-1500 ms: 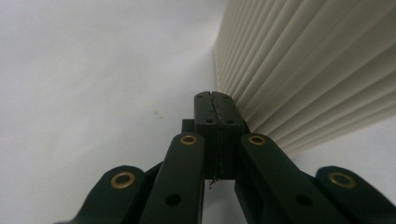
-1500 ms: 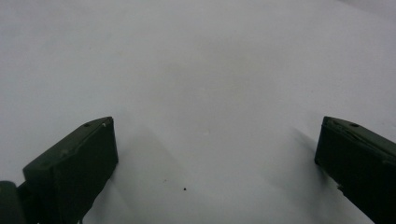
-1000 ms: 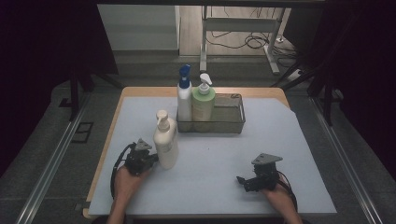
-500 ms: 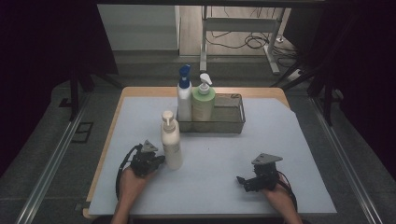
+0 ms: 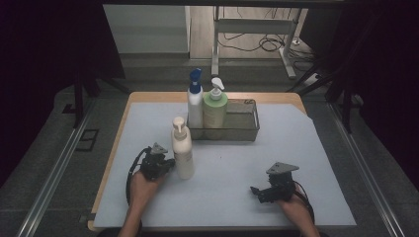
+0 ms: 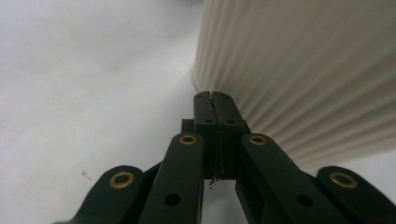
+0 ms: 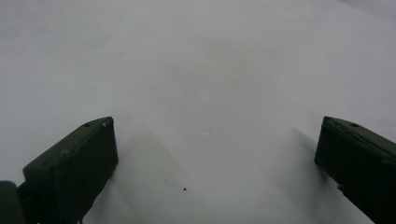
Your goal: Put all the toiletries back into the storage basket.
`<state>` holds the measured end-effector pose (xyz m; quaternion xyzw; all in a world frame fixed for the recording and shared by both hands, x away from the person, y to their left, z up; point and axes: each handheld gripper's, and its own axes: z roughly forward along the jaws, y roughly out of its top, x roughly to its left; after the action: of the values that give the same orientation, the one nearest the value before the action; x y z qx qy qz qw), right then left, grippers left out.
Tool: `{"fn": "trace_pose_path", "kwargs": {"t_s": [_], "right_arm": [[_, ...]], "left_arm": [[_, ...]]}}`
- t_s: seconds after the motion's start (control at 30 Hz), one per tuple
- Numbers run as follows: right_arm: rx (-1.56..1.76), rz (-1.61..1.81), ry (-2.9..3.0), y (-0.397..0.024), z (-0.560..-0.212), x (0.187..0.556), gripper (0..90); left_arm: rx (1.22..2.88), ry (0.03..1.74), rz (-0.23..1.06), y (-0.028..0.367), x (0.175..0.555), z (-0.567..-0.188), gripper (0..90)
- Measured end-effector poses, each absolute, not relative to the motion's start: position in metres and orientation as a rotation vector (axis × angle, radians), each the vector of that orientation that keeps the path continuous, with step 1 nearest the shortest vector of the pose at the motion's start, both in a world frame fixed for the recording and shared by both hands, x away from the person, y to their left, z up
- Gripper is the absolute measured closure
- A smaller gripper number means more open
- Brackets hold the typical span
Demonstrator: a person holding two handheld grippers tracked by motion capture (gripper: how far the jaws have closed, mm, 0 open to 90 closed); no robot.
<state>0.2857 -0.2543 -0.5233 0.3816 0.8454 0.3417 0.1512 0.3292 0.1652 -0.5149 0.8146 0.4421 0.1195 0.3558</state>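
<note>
A cream pump bottle with a ribbed wall stands upright on the pale blue mat, left of centre. My left gripper lies low at the bottle's left side. Its jaws are shut on each other with nothing between them. Their tips sit right by the bottle's base, and I cannot tell whether they touch it. My right gripper rests near the mat's front right, pointing left. It is open over bare mat.
A wire basket stands at the back middle of the mat. A white bottle with a blue spray head and a green pump bottle stand in its left end. The wooden table edge frames the mat.
The cream bottle and my shut left gripper beside it have shifted a little to the right. The right gripper has stayed put.
</note>
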Motion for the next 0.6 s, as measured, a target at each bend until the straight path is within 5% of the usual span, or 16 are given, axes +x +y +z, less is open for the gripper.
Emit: {"fn": "trace_pose_path", "kwargs": {"t_s": [0.6], "right_arm": [[1.096, 0.981, 2.427, -0.254, -0.523, 0.286, 0.0]], "left_arm": [[2.104, 1.089, 0.277, 0.14, 0.336, -0.517, 89.3]]}}
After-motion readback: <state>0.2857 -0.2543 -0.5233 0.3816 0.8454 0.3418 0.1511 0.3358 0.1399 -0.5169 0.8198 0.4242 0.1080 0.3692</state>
